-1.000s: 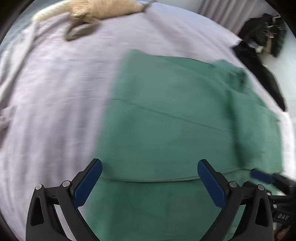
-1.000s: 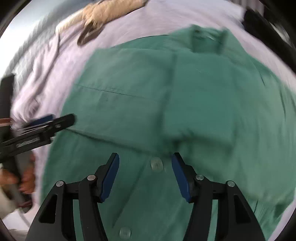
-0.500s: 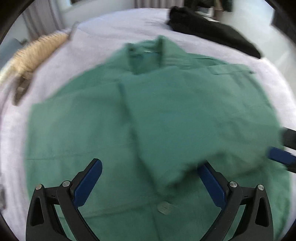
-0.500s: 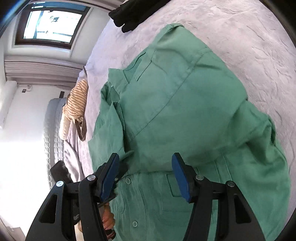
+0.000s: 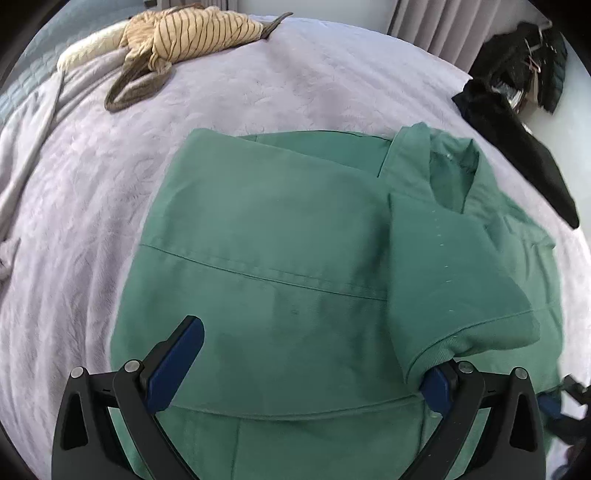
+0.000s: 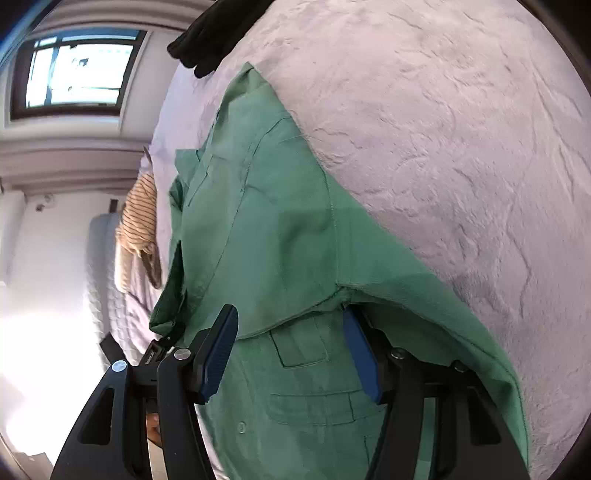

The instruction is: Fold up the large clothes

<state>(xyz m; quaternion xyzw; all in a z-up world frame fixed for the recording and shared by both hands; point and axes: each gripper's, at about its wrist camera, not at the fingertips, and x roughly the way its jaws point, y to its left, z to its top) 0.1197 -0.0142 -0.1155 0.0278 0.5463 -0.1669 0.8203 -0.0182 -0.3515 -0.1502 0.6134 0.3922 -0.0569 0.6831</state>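
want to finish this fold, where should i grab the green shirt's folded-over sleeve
Grip the sleeve cuff at its hemmed edge, coming in from the near, bottom-hem side of the green shirt. The cuff curls up off the body there, so a jaw could probably slip under it.

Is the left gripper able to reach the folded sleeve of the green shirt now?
Probably yes. The left gripper is open just above the green shirt, and the folded sleeve already drapes over its right finger; nothing blocks it.

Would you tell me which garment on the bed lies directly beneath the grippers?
The green shirt, spread flat mid-bed; the striped top and black garment lie away at the edges.
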